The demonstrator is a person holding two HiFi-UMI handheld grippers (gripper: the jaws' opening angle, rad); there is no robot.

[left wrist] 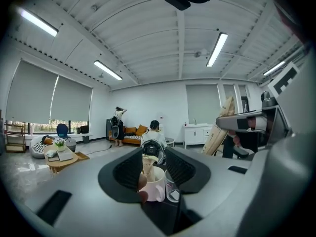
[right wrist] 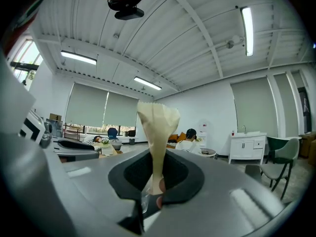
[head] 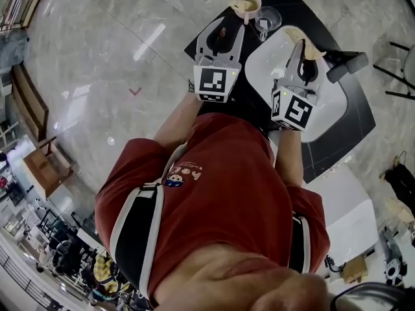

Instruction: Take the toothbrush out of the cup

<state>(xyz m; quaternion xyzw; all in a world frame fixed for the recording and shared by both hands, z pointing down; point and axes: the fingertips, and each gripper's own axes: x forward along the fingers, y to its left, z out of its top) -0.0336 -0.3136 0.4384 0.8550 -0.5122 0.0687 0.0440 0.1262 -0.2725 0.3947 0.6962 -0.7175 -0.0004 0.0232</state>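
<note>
A white cup (head: 247, 5) stands at the far end of a black tabletop (head: 343, 118), and a cream paper-wrapped piece (left wrist: 147, 165) sticks out of it. My left gripper (head: 227, 26) points at the cup, open, with the cup (left wrist: 155, 184) just ahead between its spread jaws and no pad pressing on it. My right gripper (head: 302, 45) hovers over a white round top (head: 269, 63), shut on a cream paper-wrapped toothbrush (right wrist: 157, 127) that stands upright between its jaws (right wrist: 158, 181). From the left gripper view that wrapped toothbrush (left wrist: 223, 125) shows at the right.
A clear glass (head: 267, 19) stands right beside the cup, on its right (left wrist: 173, 185). A black handle-like part (head: 347, 67) juts over the white top's right edge. Marble floor lies to the left; chairs stand at the far right (head: 405, 70).
</note>
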